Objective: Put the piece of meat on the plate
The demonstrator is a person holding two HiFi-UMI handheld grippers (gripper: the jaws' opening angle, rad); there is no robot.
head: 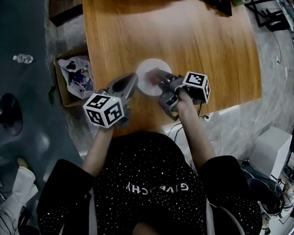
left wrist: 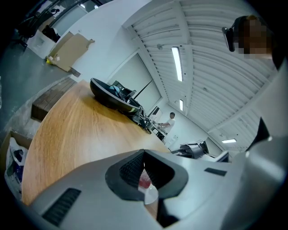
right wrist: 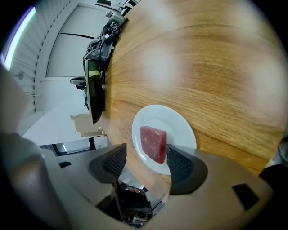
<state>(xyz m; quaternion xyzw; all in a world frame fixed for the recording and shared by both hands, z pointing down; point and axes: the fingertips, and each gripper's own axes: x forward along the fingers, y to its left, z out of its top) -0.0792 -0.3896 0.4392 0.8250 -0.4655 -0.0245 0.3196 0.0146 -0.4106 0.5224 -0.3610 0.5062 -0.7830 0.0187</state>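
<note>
A white plate (head: pixel 151 69) sits on the wooden table (head: pixel 193 37) near its front edge. A red slab of meat (right wrist: pixel 153 143) lies on the plate (right wrist: pixel 177 130). My right gripper (right wrist: pixel 147 156) is open, its jaws standing either side of the meat just above the plate's near rim, the left pad clear of it. In the head view the right gripper (head: pixel 163 82) reaches the plate from the right. My left gripper (head: pixel 131 81) is at the plate's left edge; its jaws meet at the tips (left wrist: pixel 144 153) with nothing held, and a sliver of meat and plate shows behind them.
A cardboard box (head: pixel 69 81) with bags stands on the floor left of the table, a water bottle (head: pixel 23 58) beyond it. A black dish-shaped object (left wrist: pixel 112 96) and cables lie at the table's far edge. White boxes (head: pixel 270 150) stand at the right.
</note>
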